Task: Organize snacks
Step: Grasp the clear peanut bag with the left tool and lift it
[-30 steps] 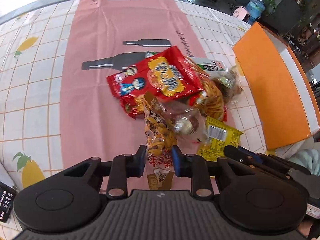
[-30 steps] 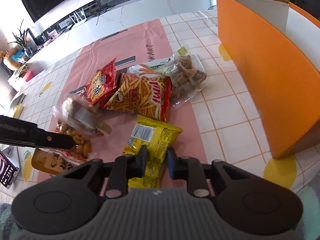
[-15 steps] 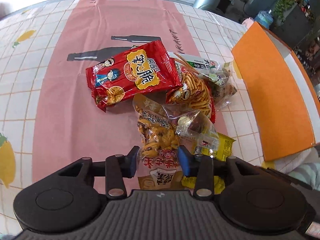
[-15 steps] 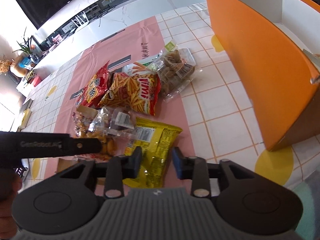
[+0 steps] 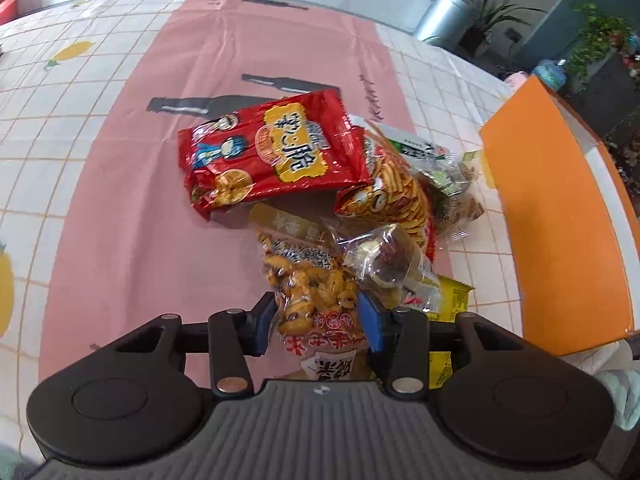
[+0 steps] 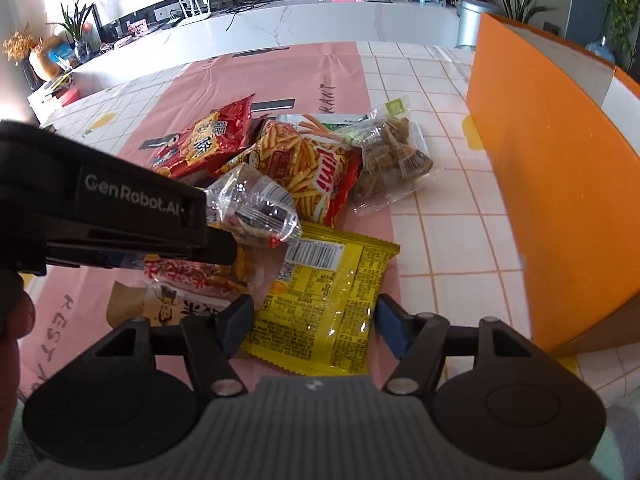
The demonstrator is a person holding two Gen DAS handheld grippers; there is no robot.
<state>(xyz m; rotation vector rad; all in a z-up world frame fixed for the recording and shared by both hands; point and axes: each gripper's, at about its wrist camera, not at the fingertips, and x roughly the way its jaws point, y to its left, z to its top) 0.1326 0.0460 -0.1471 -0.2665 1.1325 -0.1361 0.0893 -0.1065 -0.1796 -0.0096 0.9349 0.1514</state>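
Observation:
A bag of orange coated nuts [image 5: 312, 280] lies on the pink cloth between the fingers of my left gripper [image 5: 318, 322], which is open. A small clear pouch [image 5: 392, 264] rests on its right side. My right gripper [image 6: 314, 326] straddles a flat yellow packet [image 6: 328, 292]; its jaws are opening and the pads stand off the packet's edges. Behind lie a red snack bag [image 5: 272, 156], a fries bag [image 6: 308, 164] and a clear bag of brown pieces [image 6: 392, 156]. An orange box [image 6: 552, 184] stands on the right. The left gripper's black finger [image 6: 120, 216] crosses the right wrist view.
The table carries a white tiled cloth [image 5: 60, 128] with lemon prints and a pink stripe with bottle prints. A hand [image 6: 12, 320] shows at the left edge. Beyond the table's far edge are a metal bin [image 5: 440, 16] and potted plants.
Both grippers were shut on their bags and have opened. The nut bag and clear pouch went down from mid-air onto the cloth. The left gripper's finger has come closer in the right wrist view.

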